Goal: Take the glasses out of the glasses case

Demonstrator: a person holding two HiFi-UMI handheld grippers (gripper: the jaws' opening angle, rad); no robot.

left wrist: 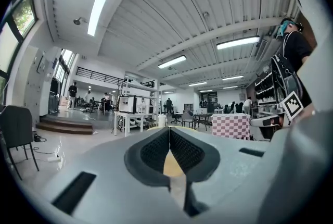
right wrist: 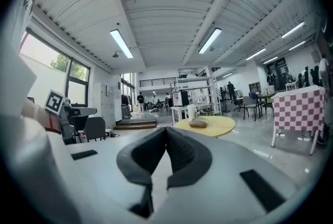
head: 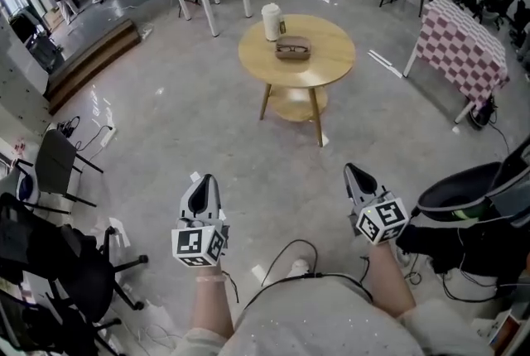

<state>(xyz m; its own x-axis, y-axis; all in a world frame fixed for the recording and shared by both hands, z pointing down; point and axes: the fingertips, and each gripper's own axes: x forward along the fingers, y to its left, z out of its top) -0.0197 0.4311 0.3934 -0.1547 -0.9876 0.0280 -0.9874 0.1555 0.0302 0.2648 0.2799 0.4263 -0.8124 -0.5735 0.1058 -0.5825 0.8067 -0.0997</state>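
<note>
Two grippers sit low in the head view, well apart from the work: L gripper [head: 202, 183] and R gripper [head: 354, 175], each w/ its marker cube nearest the person and its tips pointing away over the floor [head: 166, 114]. Far ahead stands a round wood bench [head: 335, 60]. The case [head: 303, 54] lies near its middle, brown, w/ the dark glasses [head: 291, 48] showing on top. Can't tell from here whether they sit in an open case or on a lid. A white cup [head: 272, 21] stands just beside the case, on its far-left side. A check cloth [head: 464, 48] hangs over a table off to the right, and a black chair [head: 56, 164] stands at left.

L gripper view: the L gripper [left wrist: 169, 132] has its jaws closed, pads meeting at the tips, nothing btwn them. A sliver of the yellow bench [left wrist: 170, 165] shows through the gap lower down. The case is hidden behind the jaws. The check cloth [left wrist: 231, 125] is right of centre.

R gripper view: the R gripper [right wrist: 166, 132] also has its jaws closed and holds nothing. The bench [right wrist: 221, 126] is beyond the tips, a bit to the right. The case [right wrist: 198, 123] lies on it, w/ the cup [right wrist: 191, 111] just behind. Glasses too small to make out here. The check cloth [right wrist: 299, 108] is at far right.
</note>
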